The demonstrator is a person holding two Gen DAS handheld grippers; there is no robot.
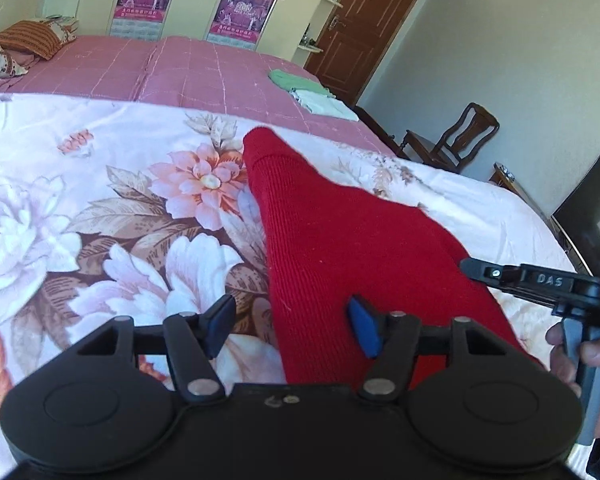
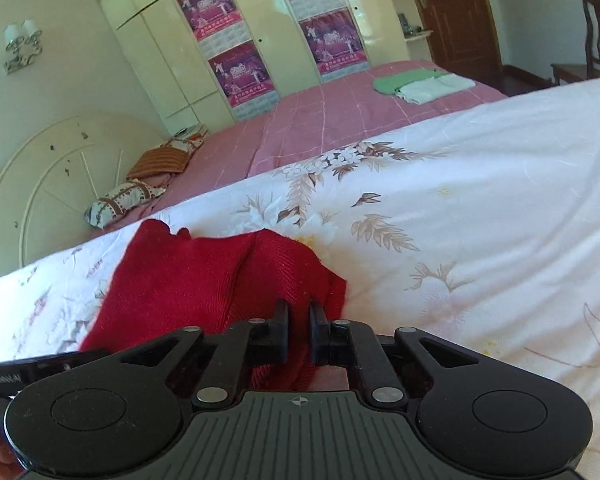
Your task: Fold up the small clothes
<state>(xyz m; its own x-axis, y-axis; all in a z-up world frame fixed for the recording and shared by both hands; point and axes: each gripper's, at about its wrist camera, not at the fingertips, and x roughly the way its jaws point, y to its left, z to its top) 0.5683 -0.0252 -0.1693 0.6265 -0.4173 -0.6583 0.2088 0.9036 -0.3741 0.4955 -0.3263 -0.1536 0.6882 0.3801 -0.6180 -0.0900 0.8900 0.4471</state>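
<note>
A red knit garment (image 1: 360, 240) lies spread on the floral sheet (image 1: 100, 200), one narrow end pointing away from me. My left gripper (image 1: 292, 328) stands open over its near left edge: one finger above the sheet, the blue-padded finger (image 1: 364, 330) above the knit, neither pressing. My right gripper (image 1: 470, 266) comes in from the right at the garment's right edge, held by a hand (image 1: 596, 356). In the right wrist view the right gripper (image 2: 299, 332) has its jaws nearly together, pinching a fold of the red garment (image 2: 180, 280).
Beyond the floral sheet (image 2: 460, 200) the pink bedcover (image 1: 180, 68) carries folded green (image 1: 296, 78) and white clothes (image 1: 324, 102) at the far right, and pillows (image 1: 28, 38) at the far left. A wooden chair (image 1: 452, 140) and a dark screen (image 1: 588, 208) stand right of the bed.
</note>
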